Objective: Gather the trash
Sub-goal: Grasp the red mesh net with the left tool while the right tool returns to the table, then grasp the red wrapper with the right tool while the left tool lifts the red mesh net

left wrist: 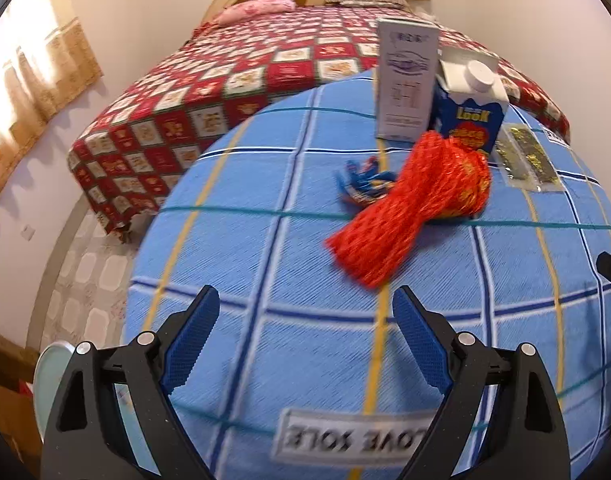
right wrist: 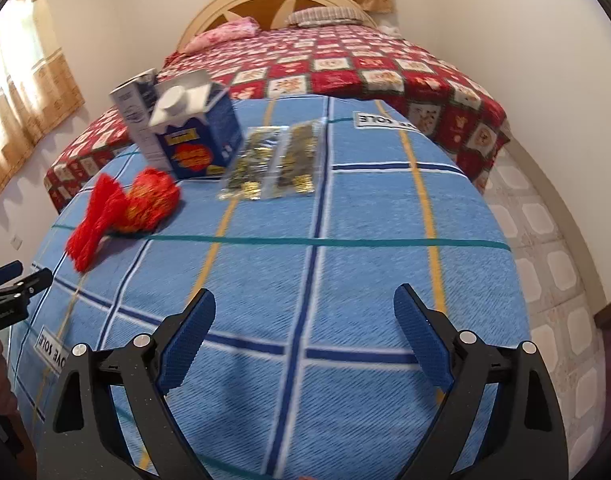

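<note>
On blue cloth (left wrist: 305, 264): red net (left wrist: 409, 204) before cartons (left wrist: 469, 116); both hand-held grippers (left wrist: 305, 320) spread, empty.

Quilted bed (right wrist: 345, 64), curtained window (left wrist: 33, 92), tiled floor (right wrist: 545, 216)

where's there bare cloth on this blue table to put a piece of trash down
Free: the near half of the blue cloth, from the teal stripe to both open grippers, and the right side past the clear wrapper. Crowded: the far left corner, where the red net bag, blue carton and white box cluster.

Both wrist views look steeply down, close over the blue checked cloth (left wrist: 305, 340), sharing its trash cluster.
</note>
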Motion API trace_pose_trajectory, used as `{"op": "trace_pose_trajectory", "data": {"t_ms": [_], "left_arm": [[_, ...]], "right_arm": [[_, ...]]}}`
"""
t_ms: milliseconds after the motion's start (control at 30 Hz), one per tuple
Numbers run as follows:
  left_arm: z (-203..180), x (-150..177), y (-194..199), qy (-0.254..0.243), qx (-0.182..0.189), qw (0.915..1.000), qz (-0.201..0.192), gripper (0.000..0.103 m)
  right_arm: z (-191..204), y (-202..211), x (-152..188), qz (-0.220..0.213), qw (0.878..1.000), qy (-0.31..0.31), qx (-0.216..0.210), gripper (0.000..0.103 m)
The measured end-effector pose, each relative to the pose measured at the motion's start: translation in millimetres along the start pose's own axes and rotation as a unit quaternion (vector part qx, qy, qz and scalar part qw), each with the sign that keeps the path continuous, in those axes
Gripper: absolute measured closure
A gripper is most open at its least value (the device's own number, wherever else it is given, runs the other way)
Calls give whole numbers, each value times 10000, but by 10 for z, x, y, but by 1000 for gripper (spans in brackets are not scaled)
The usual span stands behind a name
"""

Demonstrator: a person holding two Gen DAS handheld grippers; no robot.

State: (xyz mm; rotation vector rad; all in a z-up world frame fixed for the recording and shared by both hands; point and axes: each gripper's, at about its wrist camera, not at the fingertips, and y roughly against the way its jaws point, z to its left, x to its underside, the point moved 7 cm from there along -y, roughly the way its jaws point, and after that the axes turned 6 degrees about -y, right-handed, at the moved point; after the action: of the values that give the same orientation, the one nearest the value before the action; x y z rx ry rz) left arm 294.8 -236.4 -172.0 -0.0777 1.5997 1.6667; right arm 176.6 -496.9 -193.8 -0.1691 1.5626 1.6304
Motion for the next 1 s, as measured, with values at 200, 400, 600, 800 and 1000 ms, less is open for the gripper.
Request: {"op": "trace_pose_trajectory", "data": {"t_ms": [200,400,600,800,1000], "left_arm": [[-189,-143,-201,-82,196,9997,139,16],[-341,-193,-351,-254,335,9988,243,24],[-336,-188,-323,-351,646,9970,262,78],[25,-11,-88,-63,535,9983,203,80],[652,310,100,725,133,9970,247,80]], "right_arm": [[-114,-110,-169,73,9998,-204,43,13],[-90,-221,-206,200,9996,-205,-23,12],[69,-264,-215,256,9995,-145,-132,12],[476,-312,-293,246,9991,176,-303,12],[1137,-463,-405,265,9964,611,-530,12]]}}
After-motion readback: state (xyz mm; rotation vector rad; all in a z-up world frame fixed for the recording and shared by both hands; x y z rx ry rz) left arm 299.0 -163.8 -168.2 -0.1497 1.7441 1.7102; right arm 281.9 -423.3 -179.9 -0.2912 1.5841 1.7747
